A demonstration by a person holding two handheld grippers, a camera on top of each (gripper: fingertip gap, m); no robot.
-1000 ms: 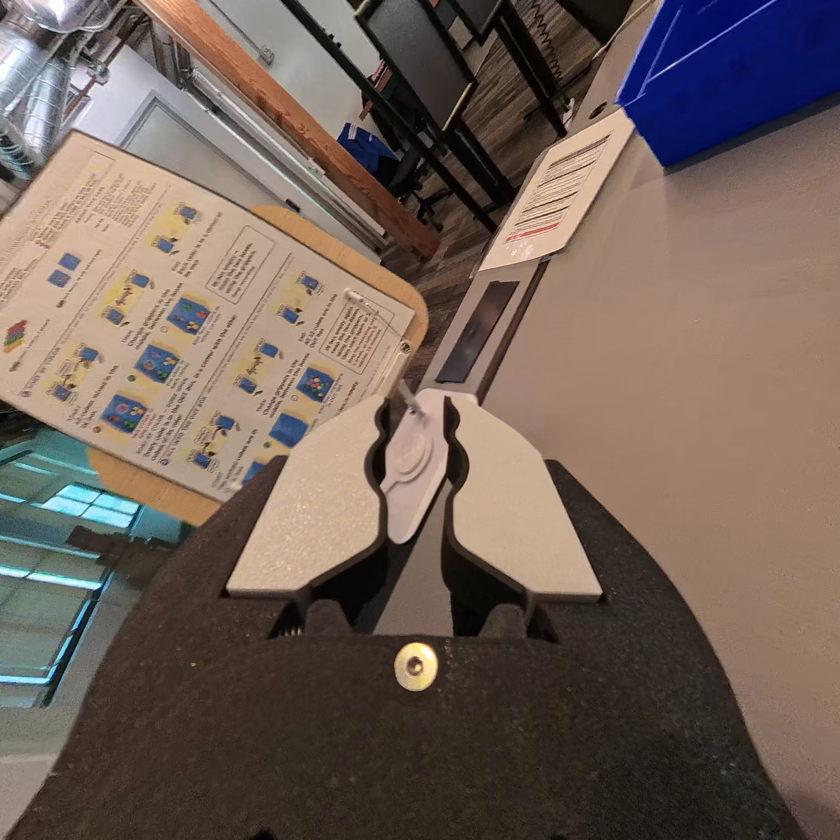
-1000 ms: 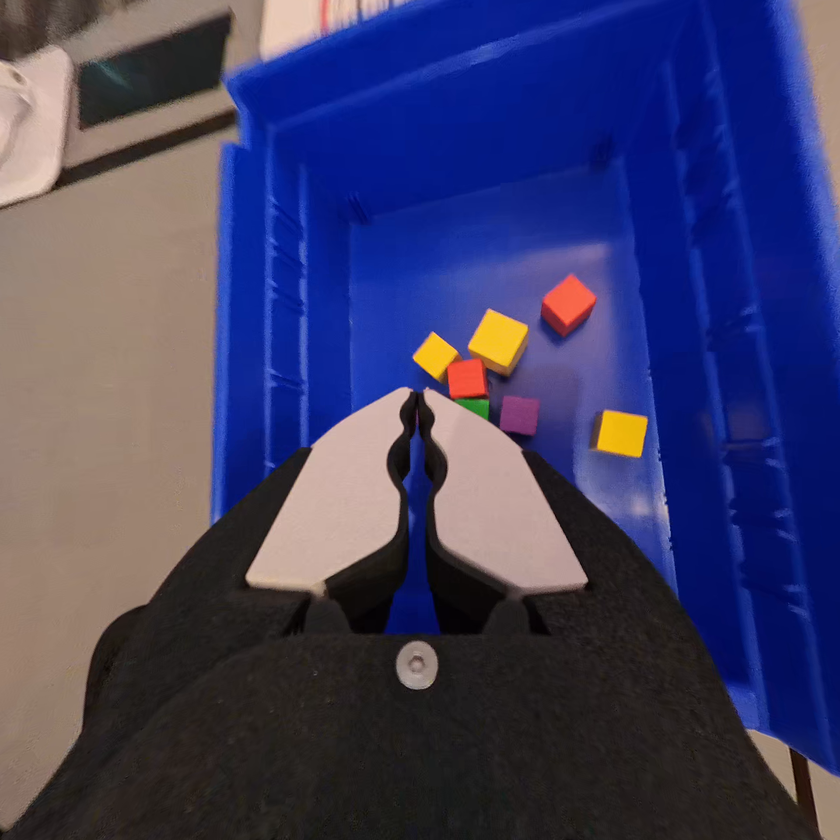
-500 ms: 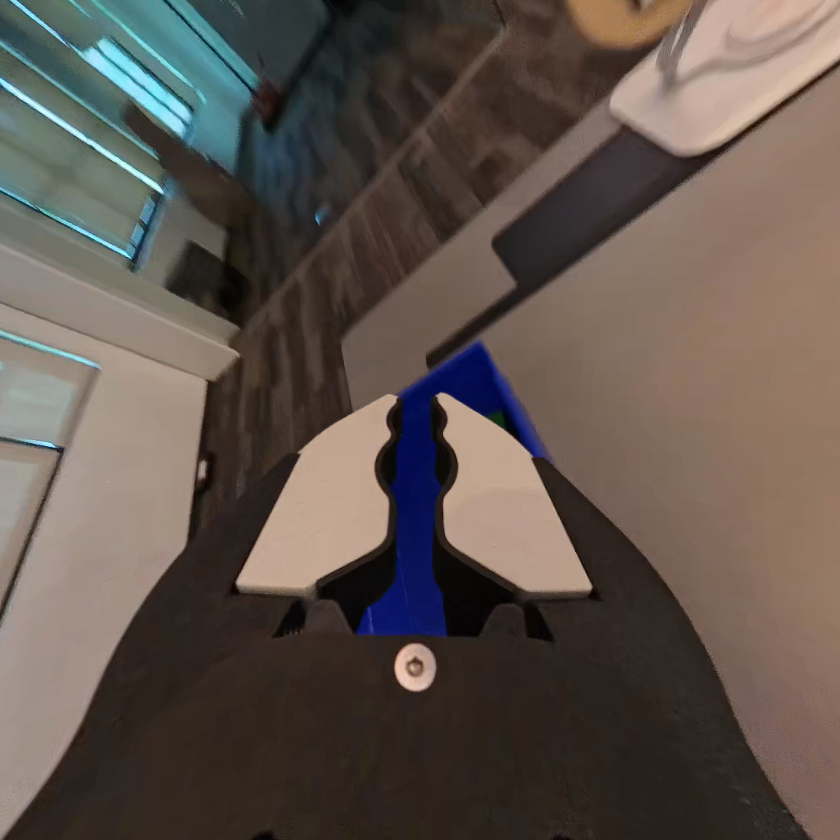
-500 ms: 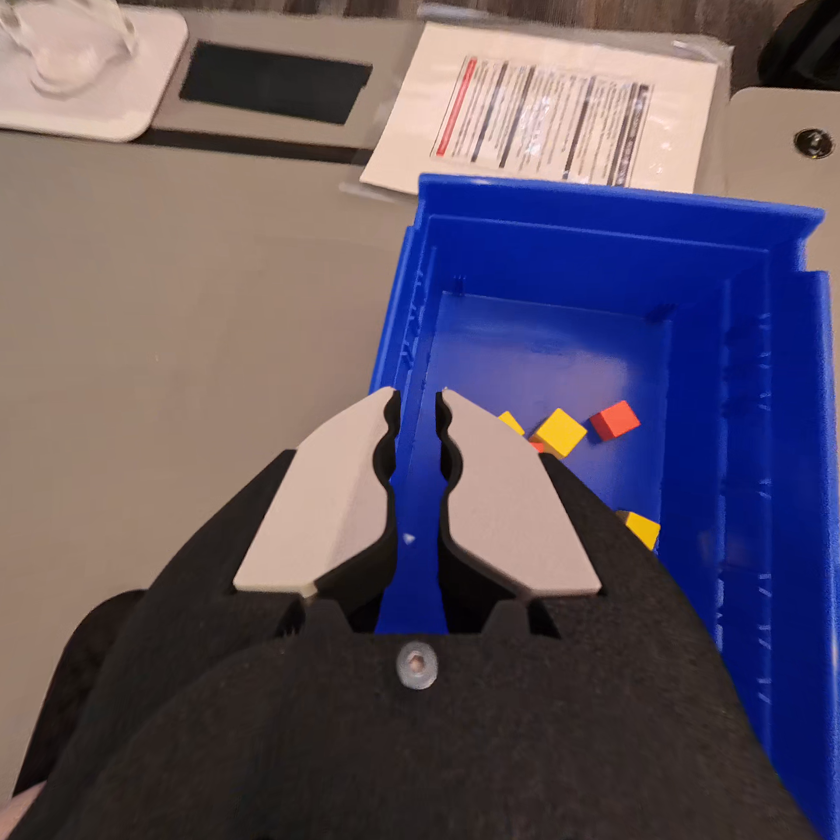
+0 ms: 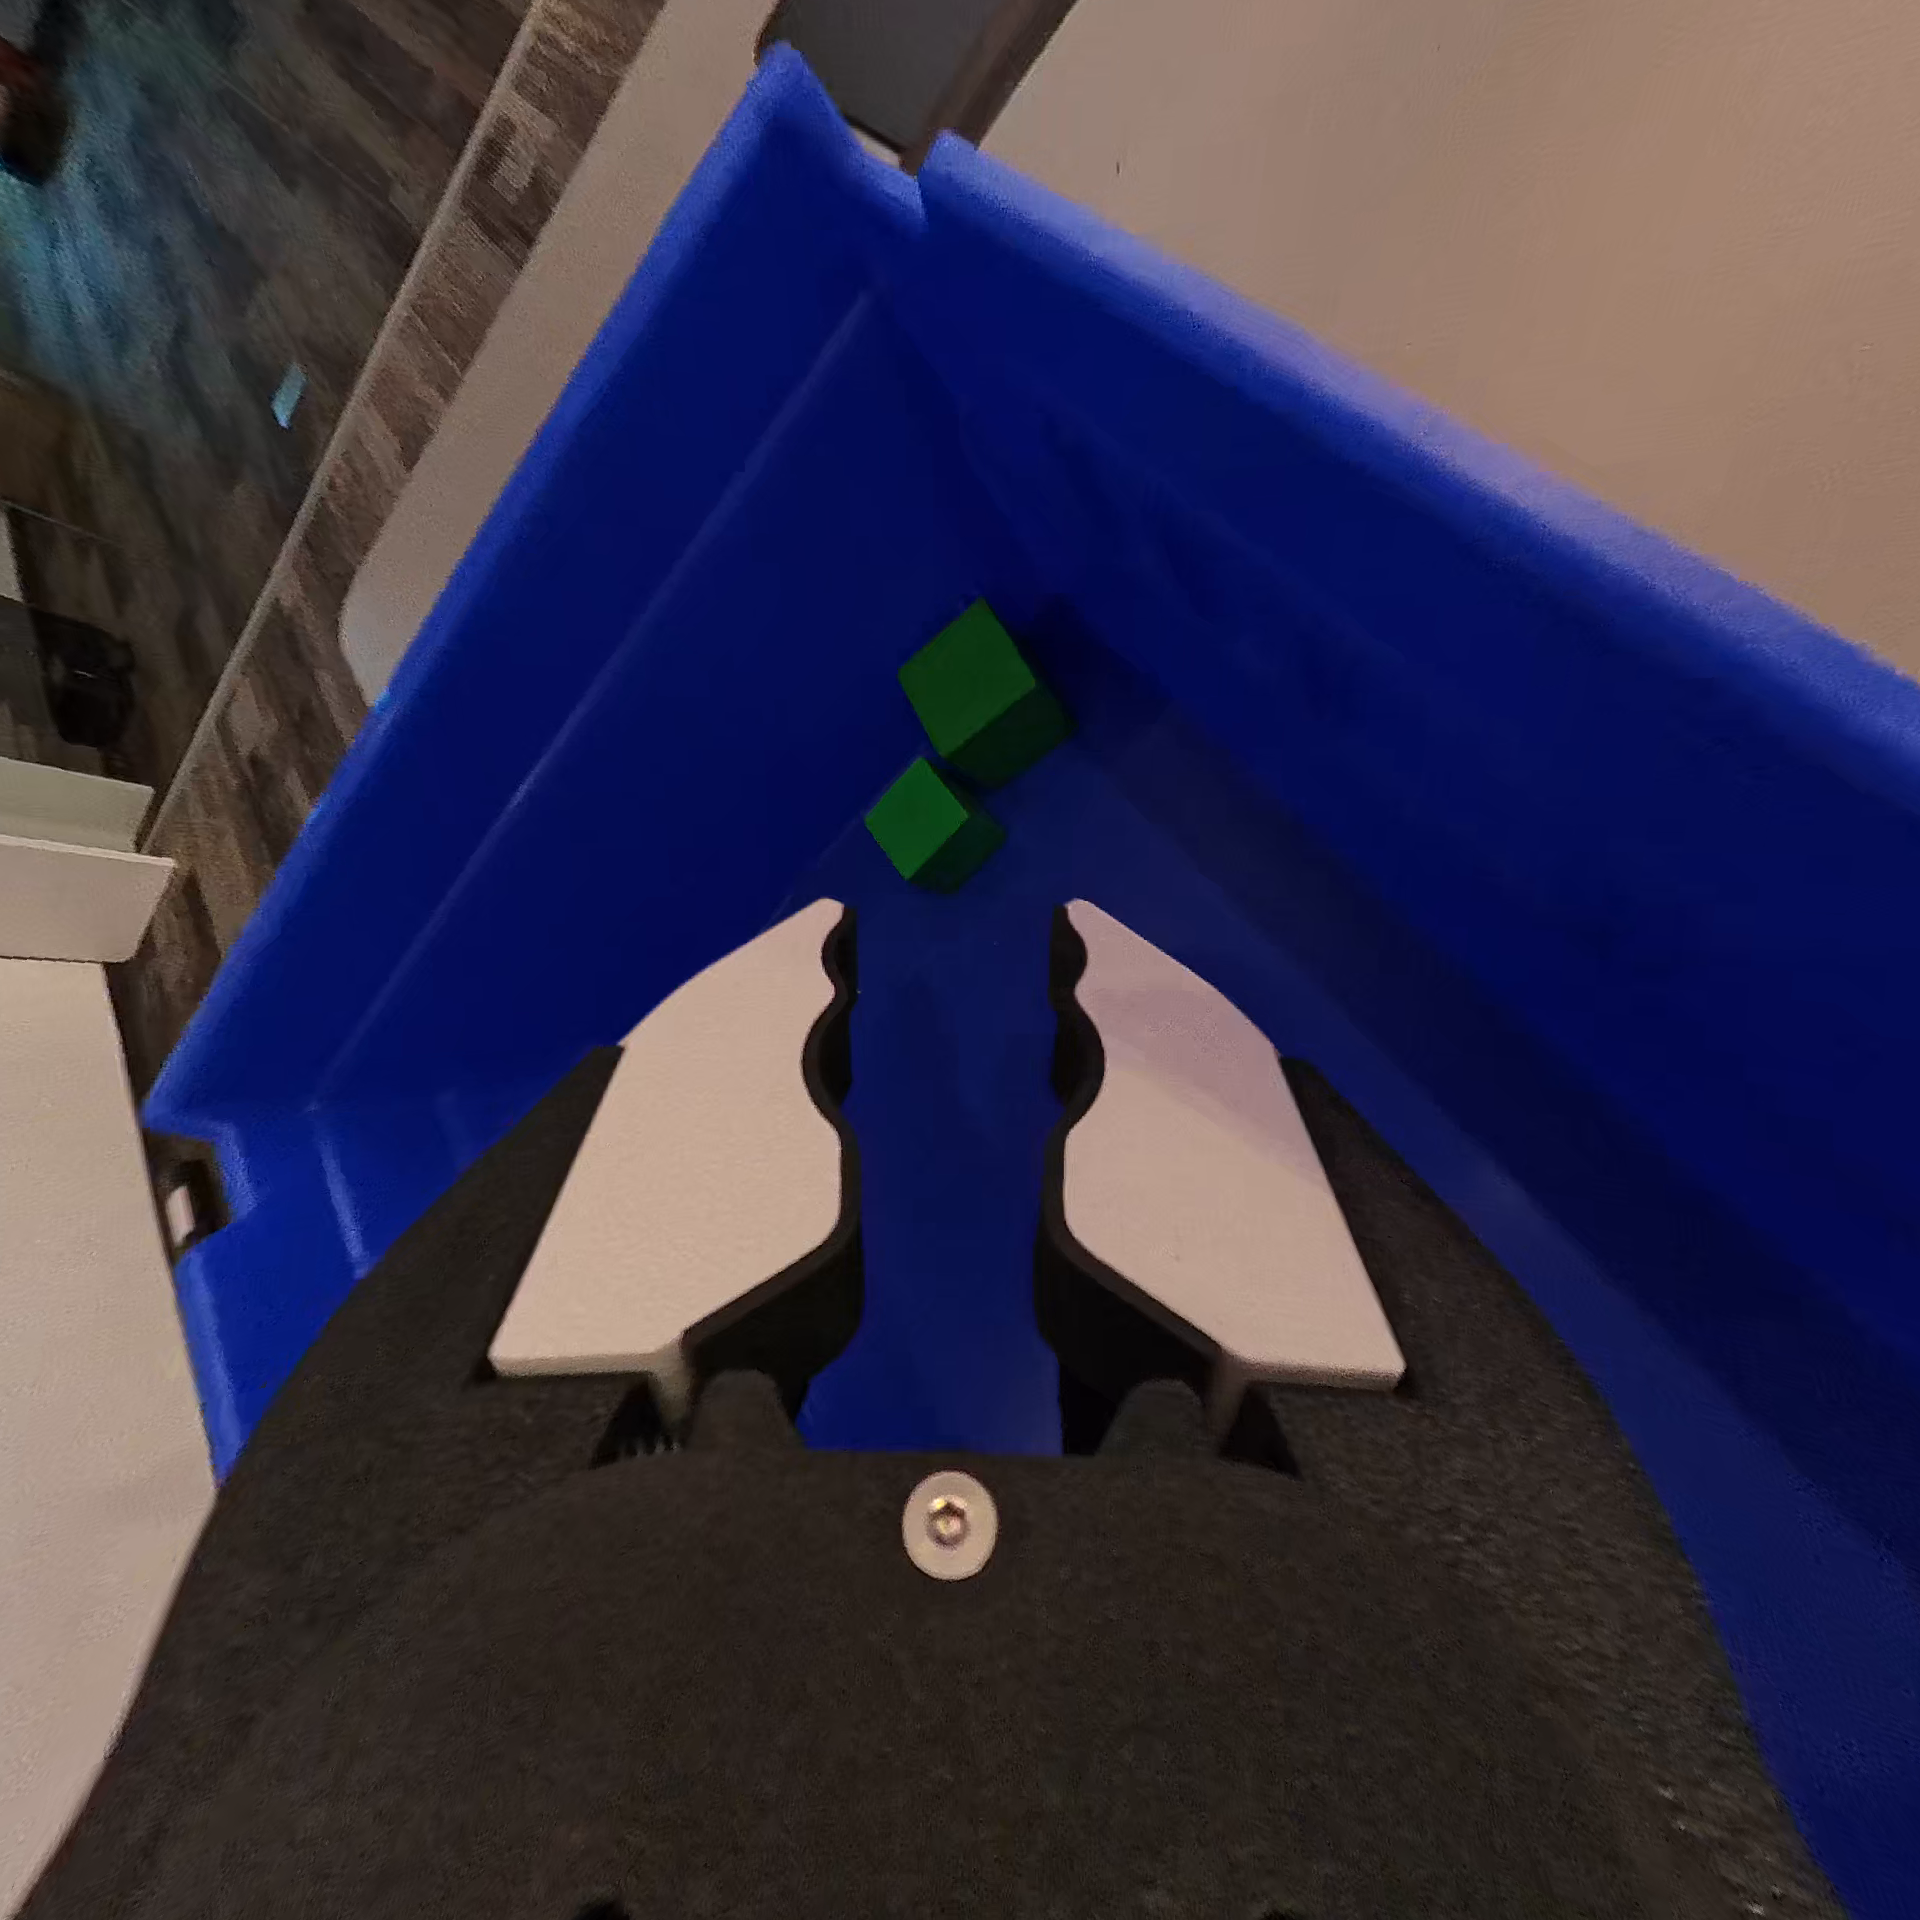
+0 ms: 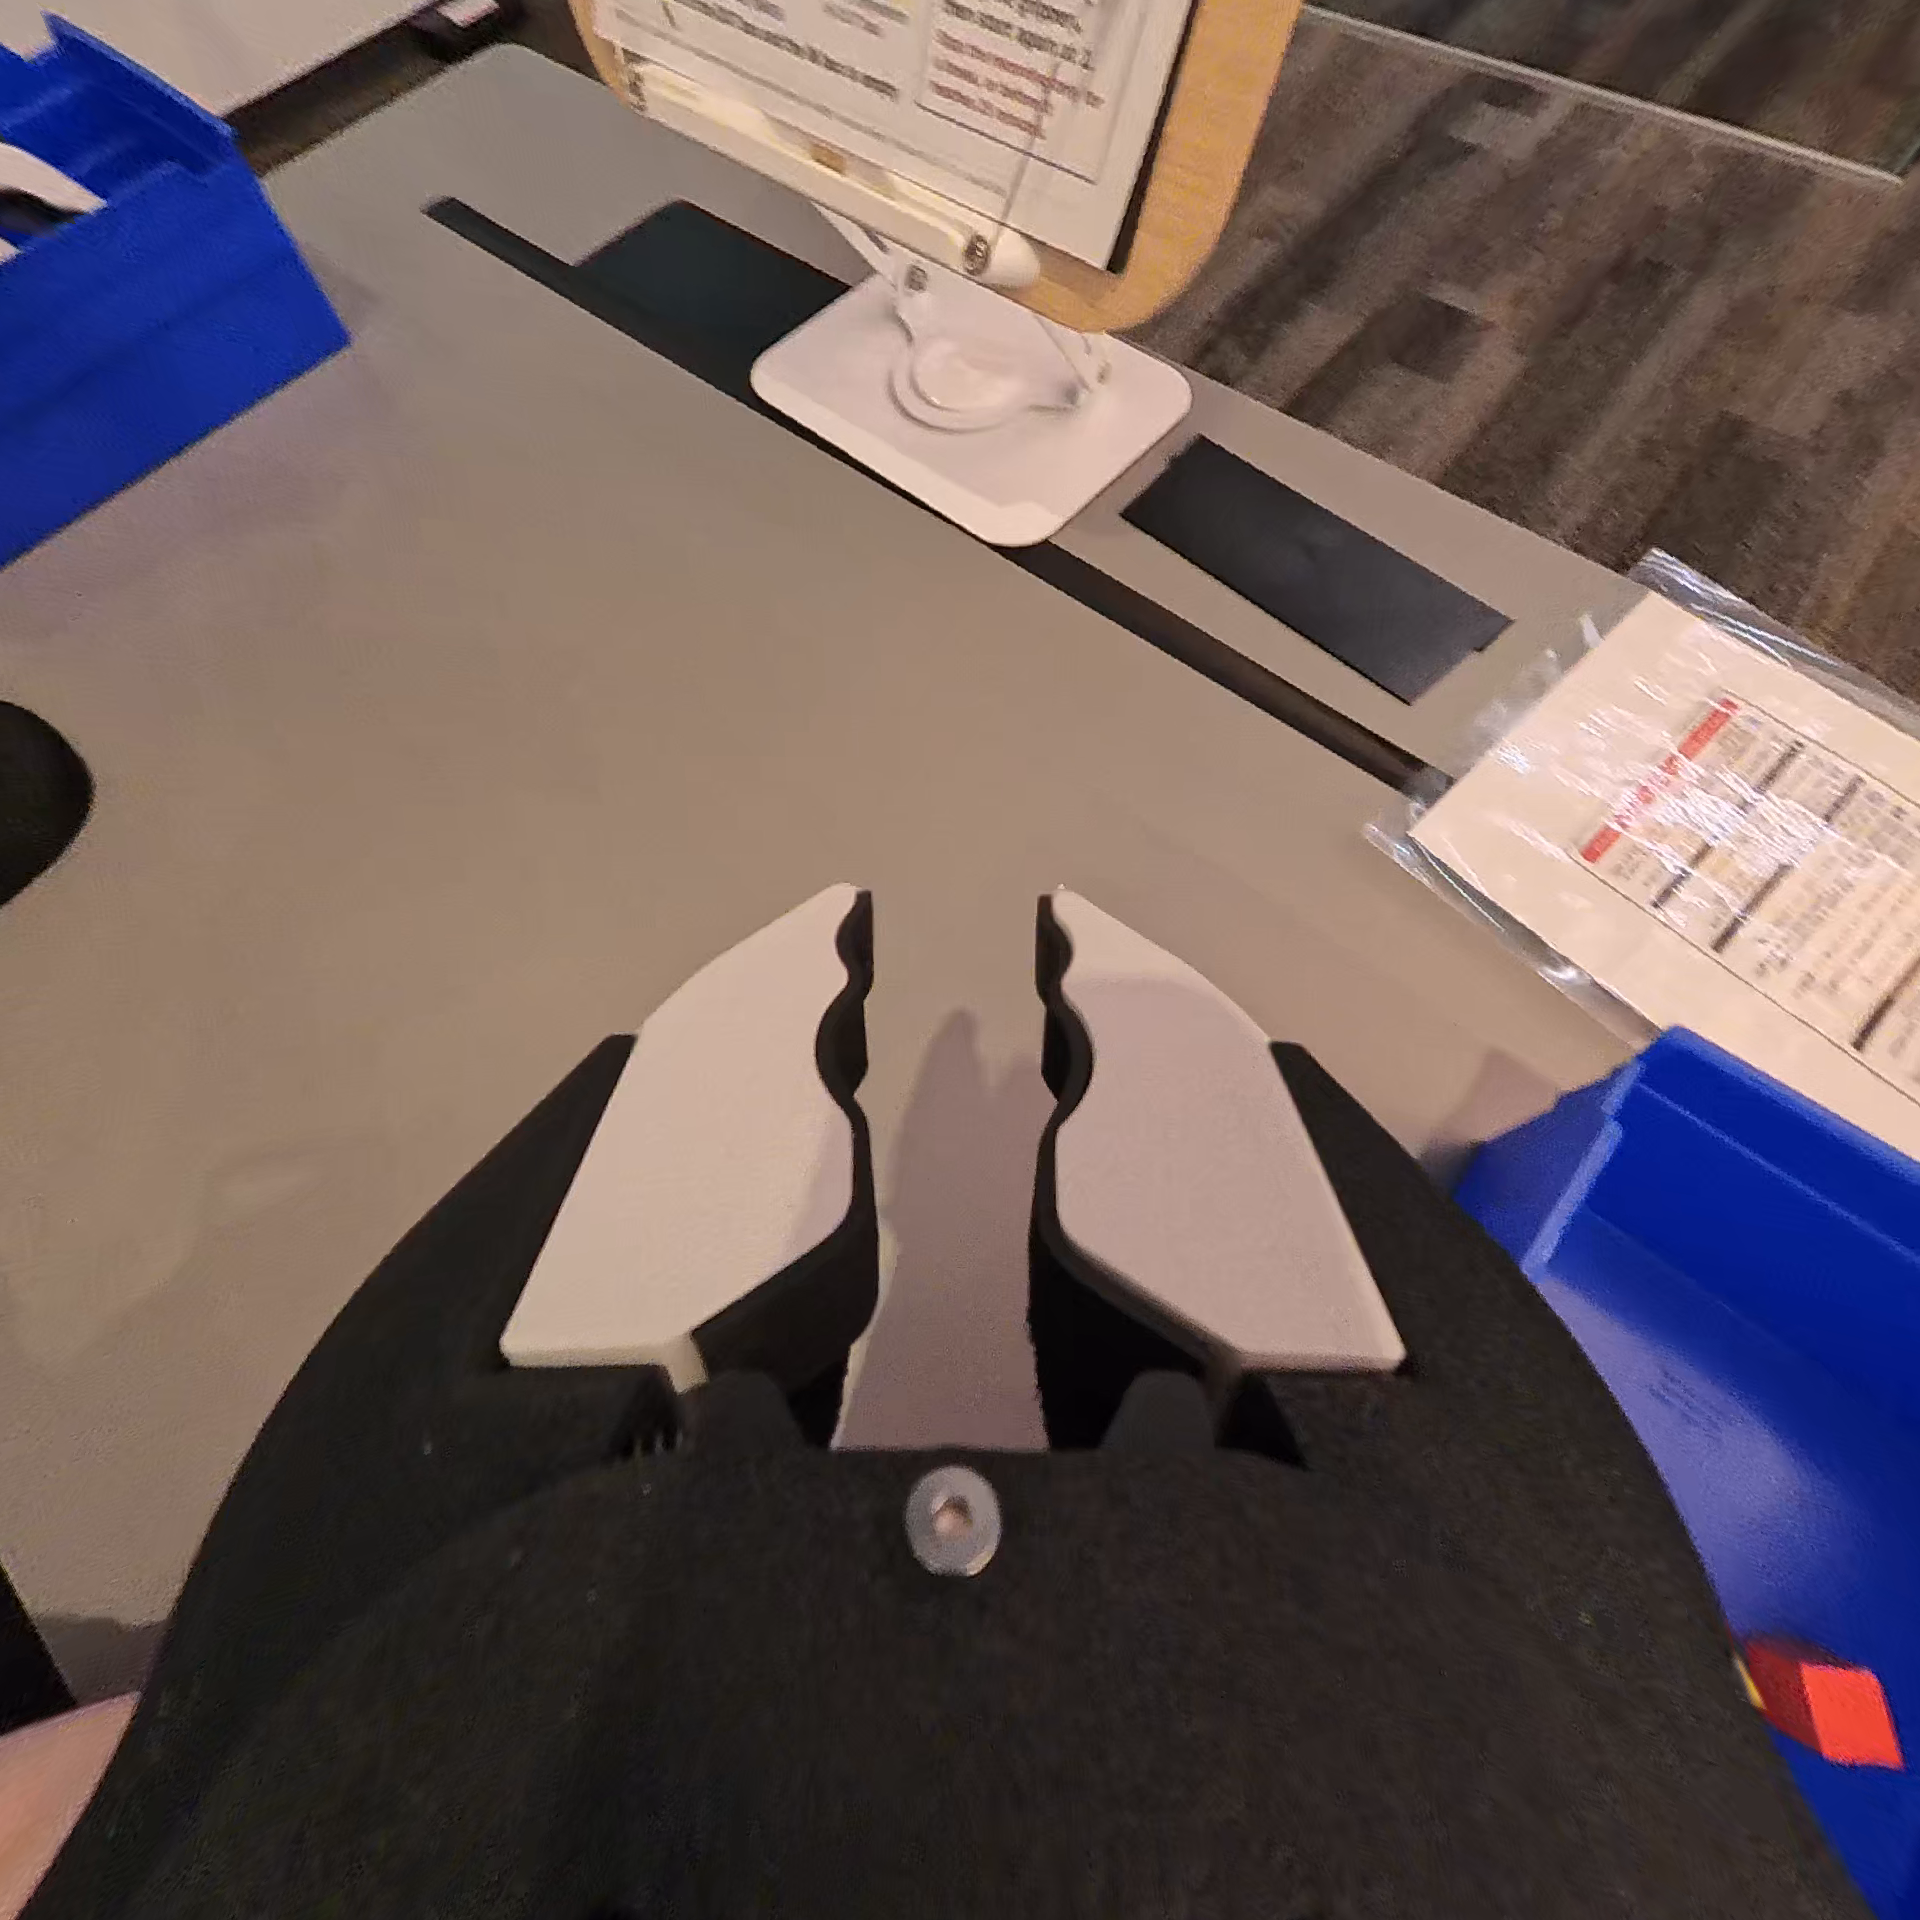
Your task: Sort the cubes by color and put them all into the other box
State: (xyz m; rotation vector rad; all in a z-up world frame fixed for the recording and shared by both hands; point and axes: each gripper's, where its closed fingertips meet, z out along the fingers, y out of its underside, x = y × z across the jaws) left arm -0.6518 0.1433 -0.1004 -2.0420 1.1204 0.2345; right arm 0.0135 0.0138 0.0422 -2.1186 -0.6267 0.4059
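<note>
— Blue plastic fills the left wrist view: a blue box (image 5: 1351, 582) seen from above, the left tool (image 5: 951, 904) poised over its floor with the jaws parted by a moderate gap and nothing between them.

— Any cubes in there?

— Two green ones, tucked toward the far corner. The larger green cube (image 5: 982, 691) sits nearest the corner, and the smaller green cube (image 5: 930, 821) lies just beside it, on the side toward the fingertips. Whether their corners touch I cannot tell.

— And the other side?

— The right tool (image 6: 954, 899) hangs over bare grey tabletop (image 6: 520, 727), jaws likewise parted and empty; its shadow falls on the surface between the fingers. A second blue box (image 6: 1714, 1299) sits at the lower right, with a red cube (image 6: 1834, 1709) inside it near the frame's edge.

— What else is on the tabletop?

— A white stand (image 6: 971, 416) at the far edge holding a wood-backed instruction board (image 6: 935, 62), a printed sheet in a clear sleeve (image 6: 1704, 831) to the right, and a further blue box corner (image 6: 135, 291) at the upper left.
</note>
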